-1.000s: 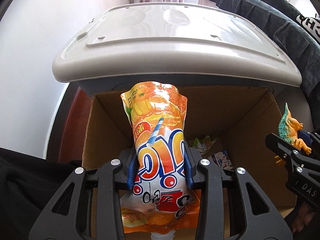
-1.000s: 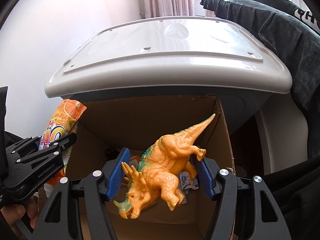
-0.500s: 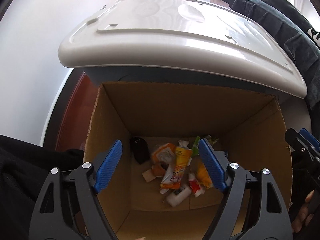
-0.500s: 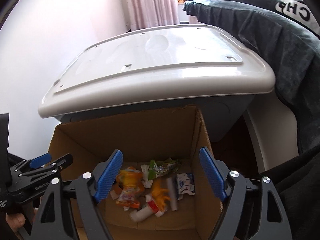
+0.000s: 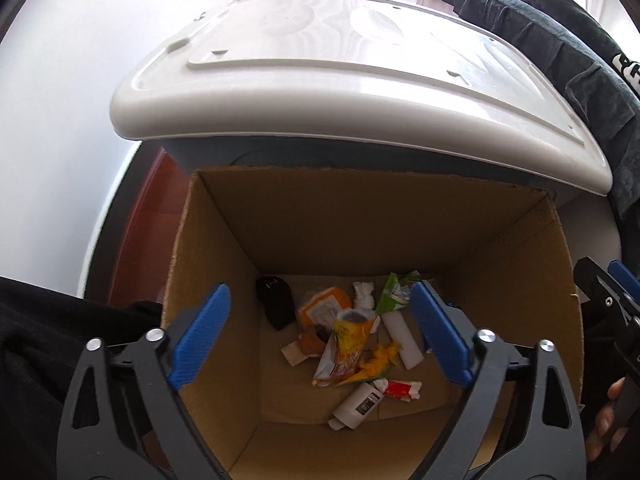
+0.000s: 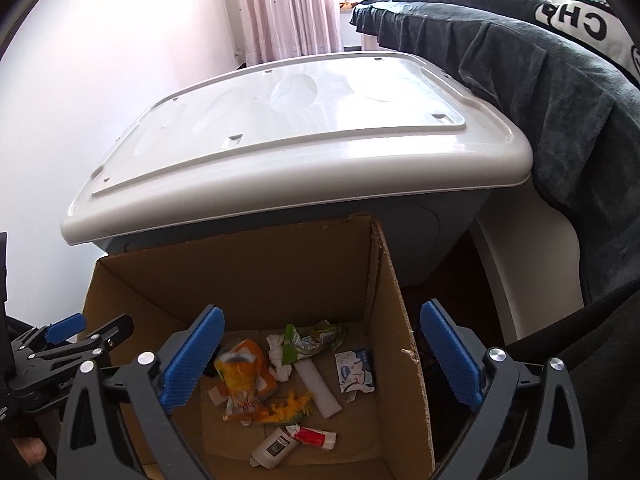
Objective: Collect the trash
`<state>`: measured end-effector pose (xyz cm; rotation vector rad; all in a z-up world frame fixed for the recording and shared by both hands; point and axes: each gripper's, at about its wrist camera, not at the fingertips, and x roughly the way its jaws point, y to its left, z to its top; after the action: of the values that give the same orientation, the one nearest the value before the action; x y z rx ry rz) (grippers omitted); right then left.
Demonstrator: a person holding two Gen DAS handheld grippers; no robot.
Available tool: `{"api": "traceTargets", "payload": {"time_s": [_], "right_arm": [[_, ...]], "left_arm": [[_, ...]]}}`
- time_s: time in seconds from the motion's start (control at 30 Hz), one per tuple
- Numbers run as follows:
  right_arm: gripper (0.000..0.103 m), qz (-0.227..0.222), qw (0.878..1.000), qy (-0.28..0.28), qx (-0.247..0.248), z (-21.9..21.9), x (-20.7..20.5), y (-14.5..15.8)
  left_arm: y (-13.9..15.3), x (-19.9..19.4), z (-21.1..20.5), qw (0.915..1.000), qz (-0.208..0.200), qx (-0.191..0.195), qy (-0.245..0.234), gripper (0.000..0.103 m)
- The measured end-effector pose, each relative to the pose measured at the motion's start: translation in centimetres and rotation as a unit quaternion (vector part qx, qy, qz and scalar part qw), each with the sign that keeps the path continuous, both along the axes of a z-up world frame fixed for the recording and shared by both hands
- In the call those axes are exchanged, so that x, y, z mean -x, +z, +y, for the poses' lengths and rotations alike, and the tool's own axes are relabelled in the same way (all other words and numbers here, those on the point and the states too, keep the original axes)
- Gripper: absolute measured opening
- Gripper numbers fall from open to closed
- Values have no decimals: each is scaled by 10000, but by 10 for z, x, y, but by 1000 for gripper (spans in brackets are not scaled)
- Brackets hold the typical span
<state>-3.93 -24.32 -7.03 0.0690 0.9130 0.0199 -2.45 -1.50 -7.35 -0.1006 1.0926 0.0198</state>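
Observation:
An open cardboard box (image 5: 320,216) (image 6: 384,280) stands below both grippers, with several pieces of trash on its bottom. The orange drink pouch (image 5: 344,344) (image 6: 240,384) and the orange toy dinosaur (image 5: 378,360) (image 6: 290,404) lie there among wrappers. My left gripper (image 5: 320,340) is open and empty above the box. My right gripper (image 6: 320,356) is open and empty above the box's right wall. The left gripper also shows at the left edge of the right wrist view (image 6: 64,344).
A grey bin with a white lid (image 5: 352,80) (image 6: 296,140) stands right behind the box. Dark clothing (image 5: 560,40) (image 6: 540,100) hangs at the right. A white wall is at the left. A black object (image 5: 276,300) lies in the box's far left corner.
One second ago the left gripper held the drink pouch and the right held the dinosaur. Both have opened and both items now lie in the box. Both grippers have risen slightly.

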Motion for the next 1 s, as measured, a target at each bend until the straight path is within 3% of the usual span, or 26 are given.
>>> {"api": "traceTargets", "payload": {"time_s": [0.33,0.73,1.0], "right_arm": [[98,-30,9998,-170,-56,-5,1,1],[98,57,9999,-137,-8,-2,-1,-2],[98,140,9996,-235,-46,-5,-3,-6]], "left_arm": [[-5,-3,5,9992,157,327,153,94],[-9,-10,5,9992,368,-46,173,96],[3,-5,-2,9999,65,-69,-138,96]]}}
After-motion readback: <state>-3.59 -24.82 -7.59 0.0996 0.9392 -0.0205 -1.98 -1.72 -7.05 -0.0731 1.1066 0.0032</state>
